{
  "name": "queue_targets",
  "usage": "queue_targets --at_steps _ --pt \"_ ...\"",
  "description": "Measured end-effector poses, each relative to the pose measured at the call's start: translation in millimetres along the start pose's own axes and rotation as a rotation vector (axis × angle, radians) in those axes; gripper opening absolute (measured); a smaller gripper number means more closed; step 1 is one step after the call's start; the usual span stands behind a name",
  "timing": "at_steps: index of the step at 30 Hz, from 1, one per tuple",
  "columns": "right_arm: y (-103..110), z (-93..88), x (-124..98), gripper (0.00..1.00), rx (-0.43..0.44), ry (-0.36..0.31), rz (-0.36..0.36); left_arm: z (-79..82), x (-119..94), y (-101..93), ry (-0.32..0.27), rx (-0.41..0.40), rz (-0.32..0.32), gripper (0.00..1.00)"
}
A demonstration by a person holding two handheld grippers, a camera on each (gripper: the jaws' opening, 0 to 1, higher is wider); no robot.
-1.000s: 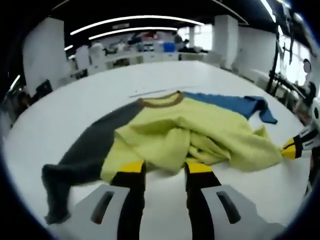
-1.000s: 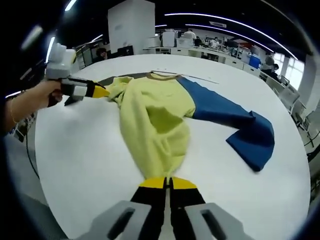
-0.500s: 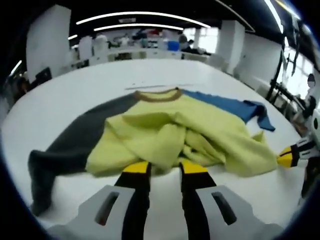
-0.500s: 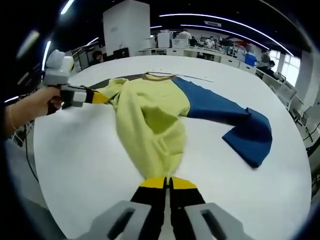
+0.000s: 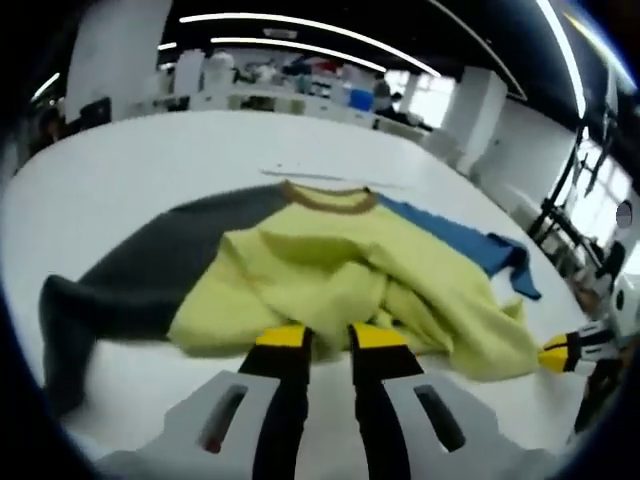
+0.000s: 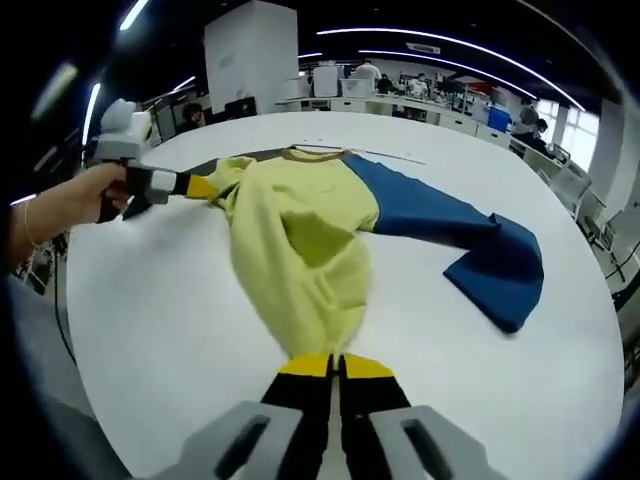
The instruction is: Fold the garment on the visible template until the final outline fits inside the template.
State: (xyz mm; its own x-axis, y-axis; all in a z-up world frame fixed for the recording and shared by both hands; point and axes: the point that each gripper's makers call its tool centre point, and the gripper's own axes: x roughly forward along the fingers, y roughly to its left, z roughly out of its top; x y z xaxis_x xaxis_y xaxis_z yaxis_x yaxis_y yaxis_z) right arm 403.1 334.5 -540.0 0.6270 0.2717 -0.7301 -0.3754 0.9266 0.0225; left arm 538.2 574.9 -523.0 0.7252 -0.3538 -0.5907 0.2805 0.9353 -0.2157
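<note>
Garment [image 6: 300, 235] bunched on table [image 6: 180, 330], both grippers pinching its hem.

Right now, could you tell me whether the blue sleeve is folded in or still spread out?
Spread out: the blue sleeve extends away from the yellow body across the table, only its cuff end bent over.

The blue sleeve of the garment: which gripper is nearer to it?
Right. The right gripper grips the yellow hem beside the blue sleeve; the left gripper holds the hem's far end, towards the grey sleeve.
</note>
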Motion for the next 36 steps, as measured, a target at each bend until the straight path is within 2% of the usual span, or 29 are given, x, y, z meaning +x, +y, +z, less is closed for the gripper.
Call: queue_targets --at_steps 2,6,10,18,25,30,33,36 --pt "0.0 0.1 0.2 0.00 0.000 0.000 0.000 0.0 1.9 -0.1 0.005 0.010 0.002 0.05" --pt "0.2 0.1 0.5 0.00 0.001 -0.002 0.000 -0.1 1.3 -0.1 0.008 0.016 0.004 0.03" --pt "-0.3 0.5 -0.2 0.00 0.004 -0.001 -0.006 -1.0 -4.0 0.6 0.016 0.075 0.020 0.01" --pt "-1.1 3.7 -8.3 0.00 0.001 -0.031 -0.002 6.5 -31.0 -2.9 0.009 0.107 -0.017 0.00" --pt "-4.4 8.4 -19.4 0.00 -0.006 -0.054 -0.017 2.7 -55.6 2.3 0.036 0.129 -0.036 0.00" --pt "-2.0 7.5 -25.8 0.00 -0.005 -0.049 -0.013 -7.2 -81.3 2.1 0.088 0.142 -0.052 0.00" --pt "-2.1 8.8 -32.3 0.00 -0.006 -0.058 -0.014 -22.5 -99.6 8.4 0.153 0.150 -0.042 0.00" --pt "-4.8 8.8 -37.9 0.00 -0.004 -0.064 -0.019 -32.5 -114.8 13.7 0.178 0.159 -0.036 0.00"
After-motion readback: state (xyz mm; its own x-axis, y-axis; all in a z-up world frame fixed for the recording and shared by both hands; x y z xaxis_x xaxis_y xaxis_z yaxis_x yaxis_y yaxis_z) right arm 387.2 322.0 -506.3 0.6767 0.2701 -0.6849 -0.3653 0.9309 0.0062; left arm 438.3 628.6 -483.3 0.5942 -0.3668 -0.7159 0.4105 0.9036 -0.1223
